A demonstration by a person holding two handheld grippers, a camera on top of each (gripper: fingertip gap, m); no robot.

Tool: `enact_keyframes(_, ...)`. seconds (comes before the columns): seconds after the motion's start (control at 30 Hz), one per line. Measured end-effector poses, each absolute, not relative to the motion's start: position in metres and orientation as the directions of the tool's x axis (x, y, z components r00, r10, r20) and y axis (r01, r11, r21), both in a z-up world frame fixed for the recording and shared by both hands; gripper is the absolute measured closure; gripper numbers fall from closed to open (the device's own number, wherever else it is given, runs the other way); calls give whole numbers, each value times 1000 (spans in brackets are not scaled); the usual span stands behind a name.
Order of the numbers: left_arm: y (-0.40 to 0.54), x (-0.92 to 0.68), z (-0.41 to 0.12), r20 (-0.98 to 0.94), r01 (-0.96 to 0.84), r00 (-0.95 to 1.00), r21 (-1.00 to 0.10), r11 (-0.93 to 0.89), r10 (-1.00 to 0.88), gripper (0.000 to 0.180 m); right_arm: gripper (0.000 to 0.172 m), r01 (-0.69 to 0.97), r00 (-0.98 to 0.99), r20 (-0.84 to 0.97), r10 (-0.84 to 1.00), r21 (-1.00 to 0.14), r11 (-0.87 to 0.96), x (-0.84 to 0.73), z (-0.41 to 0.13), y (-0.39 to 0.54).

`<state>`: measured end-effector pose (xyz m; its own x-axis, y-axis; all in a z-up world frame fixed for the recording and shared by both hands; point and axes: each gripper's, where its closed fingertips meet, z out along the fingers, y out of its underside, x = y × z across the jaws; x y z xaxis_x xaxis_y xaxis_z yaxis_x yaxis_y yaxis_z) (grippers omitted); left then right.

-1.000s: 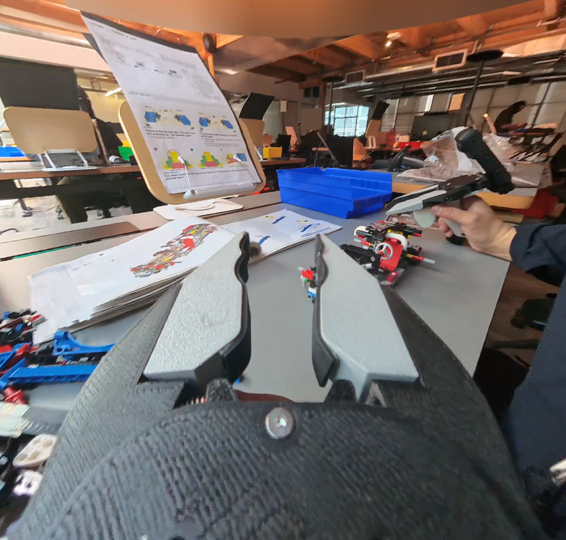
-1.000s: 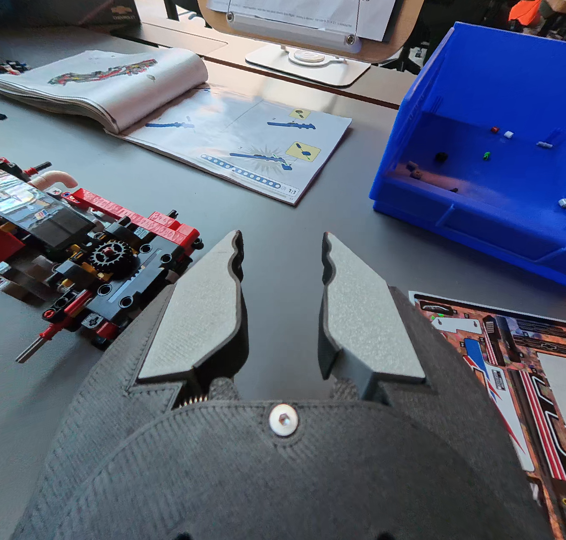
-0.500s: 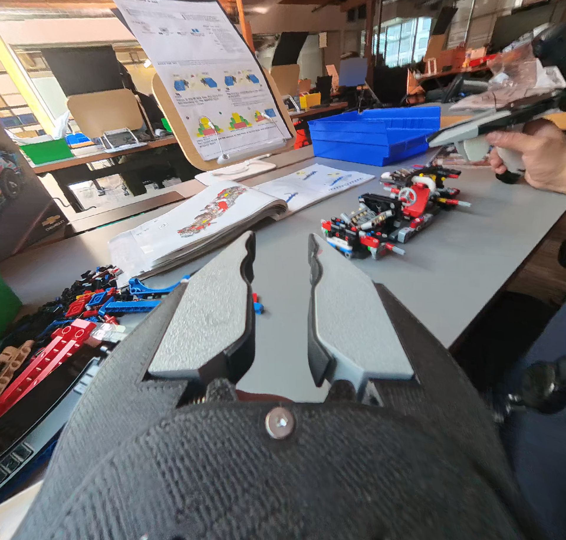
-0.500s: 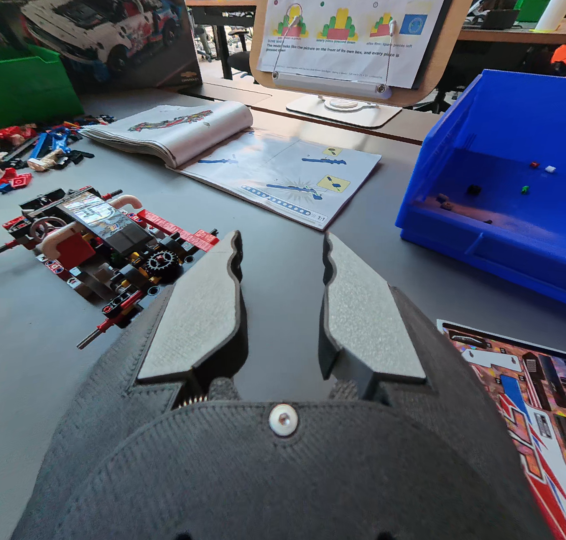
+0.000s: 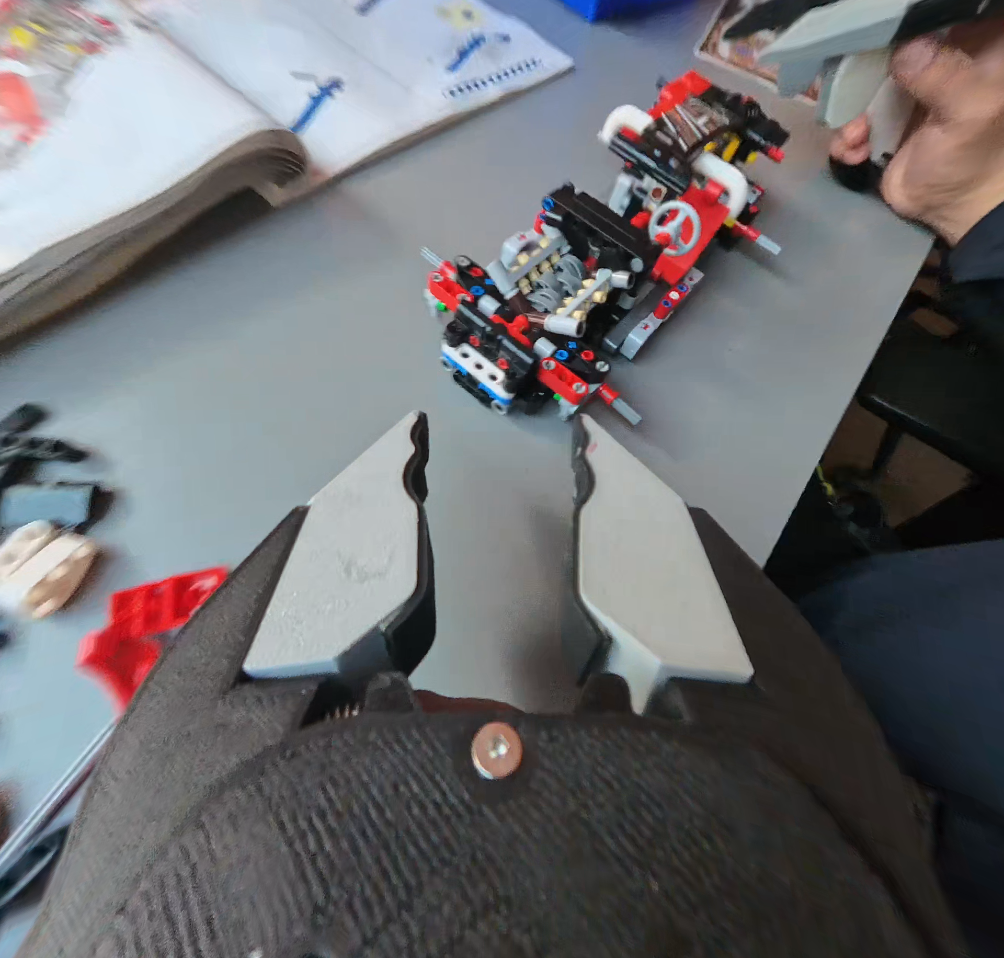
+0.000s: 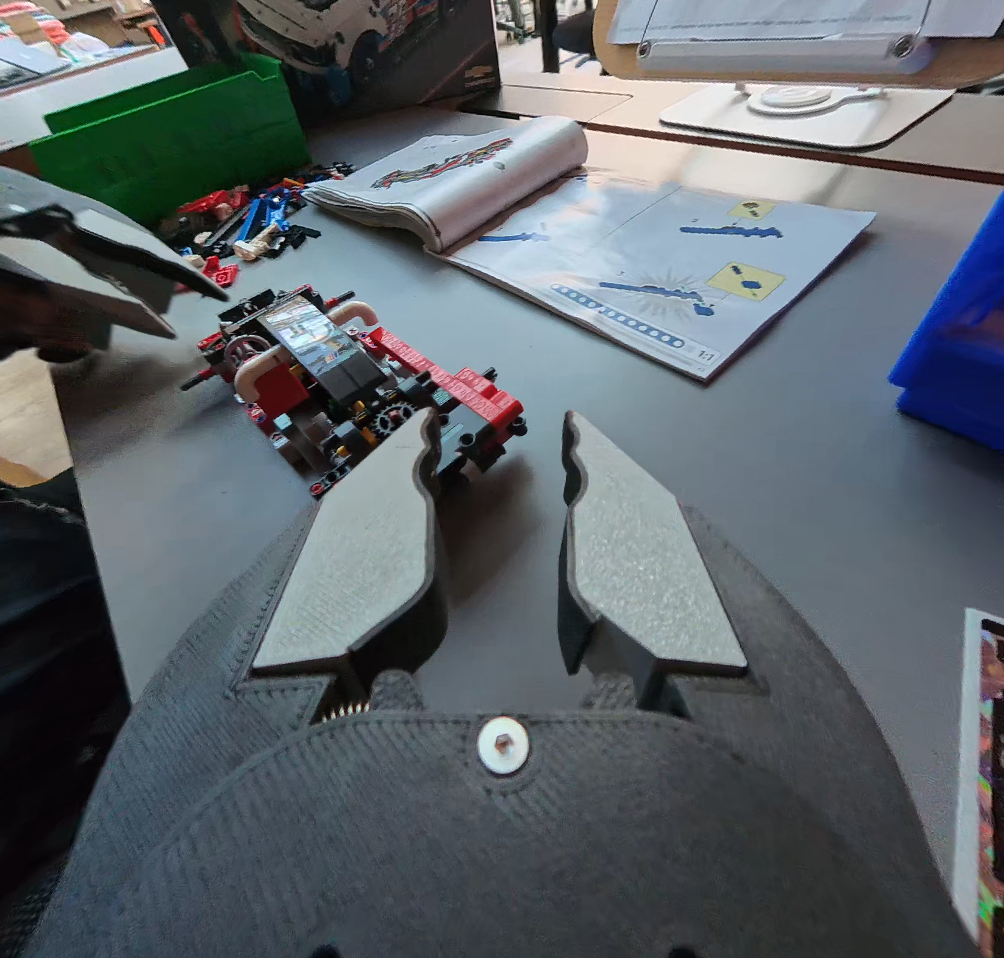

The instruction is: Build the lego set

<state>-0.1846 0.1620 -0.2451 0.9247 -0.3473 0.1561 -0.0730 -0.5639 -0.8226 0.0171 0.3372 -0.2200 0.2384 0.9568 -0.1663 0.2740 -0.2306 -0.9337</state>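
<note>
The left gripper (image 5: 500, 432) stands wide open with only bare grey table (image 5: 261, 367) between its fingers. At 12 to 1 o'clock, just beyond its tips, sits the red-and-black brick-built car chassis (image 5: 597, 258). The right gripper (image 6: 497, 432) is also open, gripping nothing, the chassis's rear corner (image 6: 472, 416) beside its left finger. Farther off at 12 o'clock lies an open instruction booklet (image 6: 625, 247); a blue bin (image 6: 961, 367) is at 2 o'clock.

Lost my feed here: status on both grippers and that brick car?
Left gripper open, bare. Right gripper open, bare. Brick car chassis on table between them, untouched.
</note>
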Motion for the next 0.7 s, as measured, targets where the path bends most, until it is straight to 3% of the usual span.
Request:
enact_keyframes(0.1,170,-156,-268,230,-105,886,-746,-658,-402,129,133,299,162,-269,949,-904,-307,21,-225,326)
enact_keyframes(0.2,176,-132,-264,297,-68,856,-747,-662,-424,96,129,348,102,-384,918,-851,-394,22,-233,319)
enact_keyframes(0.23,176,-124,-265,299,-85,845,-744,-663,-443,93,129,355,100,-411,906,-836,-418,22,-235,320)
enact_keyframes(0.33,159,-82,-263,327,-191,733,-743,-641,-597,93,99,353,151,-425,892,-820,-451,26,-239,333)
enact_keyframes(0.37,142,-61,-258,370,-234,625,-752,-617,-688,108,95,348,166,-414,895,-824,-446,30,-239,337)
enact_keyframes(0.4,125,-44,-248,420,-236,513,-769,-594,-748,137,94,357,167,-402,900,-826,-435,35,-239,339)
enact_keyframes(0.5,131,-55,-251,434,-174,588,-757,-630,-683,115,112,338,220,-364,905,-842,-421,55,-238,347)
enact_keyframes(0.7,131,-94,-239,496,-5,633,-765,-643,-595,124,114,224,218,-387,896,-873,-432,66,-223,350)
